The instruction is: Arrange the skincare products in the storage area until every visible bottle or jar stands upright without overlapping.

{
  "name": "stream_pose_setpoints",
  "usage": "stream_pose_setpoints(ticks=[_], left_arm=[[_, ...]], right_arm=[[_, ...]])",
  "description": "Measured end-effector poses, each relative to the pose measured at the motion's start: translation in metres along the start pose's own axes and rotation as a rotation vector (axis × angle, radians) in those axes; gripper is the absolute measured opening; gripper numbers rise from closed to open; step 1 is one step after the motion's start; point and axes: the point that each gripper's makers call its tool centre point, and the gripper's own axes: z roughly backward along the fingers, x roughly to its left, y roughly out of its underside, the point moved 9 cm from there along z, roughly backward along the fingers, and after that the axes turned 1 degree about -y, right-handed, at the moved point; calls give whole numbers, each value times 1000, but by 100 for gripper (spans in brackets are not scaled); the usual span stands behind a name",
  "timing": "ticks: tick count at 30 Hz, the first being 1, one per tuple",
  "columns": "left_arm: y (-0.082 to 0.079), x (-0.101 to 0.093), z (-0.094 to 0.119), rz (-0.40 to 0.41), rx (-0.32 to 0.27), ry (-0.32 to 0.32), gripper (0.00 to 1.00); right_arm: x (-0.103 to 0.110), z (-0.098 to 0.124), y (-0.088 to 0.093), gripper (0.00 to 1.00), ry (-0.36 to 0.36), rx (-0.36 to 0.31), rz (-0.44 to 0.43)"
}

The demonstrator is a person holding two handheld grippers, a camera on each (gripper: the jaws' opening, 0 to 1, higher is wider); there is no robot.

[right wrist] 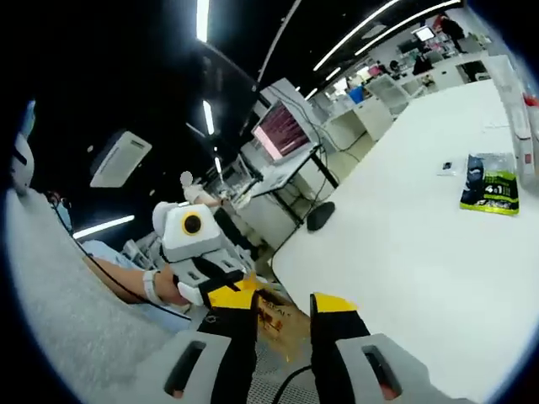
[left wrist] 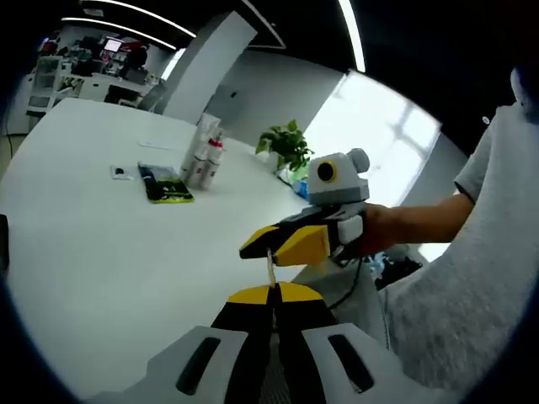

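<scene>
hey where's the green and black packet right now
In the left gripper view, the green and black packet lies flat on the white table, just left of the skincare bottles. In the right gripper view it lies at the far right.

I see bright, even light on the white table (left wrist: 101,252) from long ceiling strip lights (left wrist: 354,34), while the window (left wrist: 379,126) in the left gripper view blows out to pure glare; the ceiling above reads near black in my right gripper view, the monitor (right wrist: 282,130) glows pink, fisheye bending curves the table edge, and distant desks go soft
</scene>
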Motion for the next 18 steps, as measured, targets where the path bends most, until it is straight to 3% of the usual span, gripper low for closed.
stream_pose_setpoints(ticks=[2,8,13,18], left_arm=[[0,0,0,11,1,4,0],[-1,0,0,33,-2,4,0],[-4,3,2,58,-25,7,0],[-8,4,5,77,-60,16,0]], right_arm=[[-1,2,-1,0,32,8,71],[1,1,-2,0,31,-2,46],[-4,4,-2,9,22,-52,-51],[-3,2,6,20,6,-41,-103]])
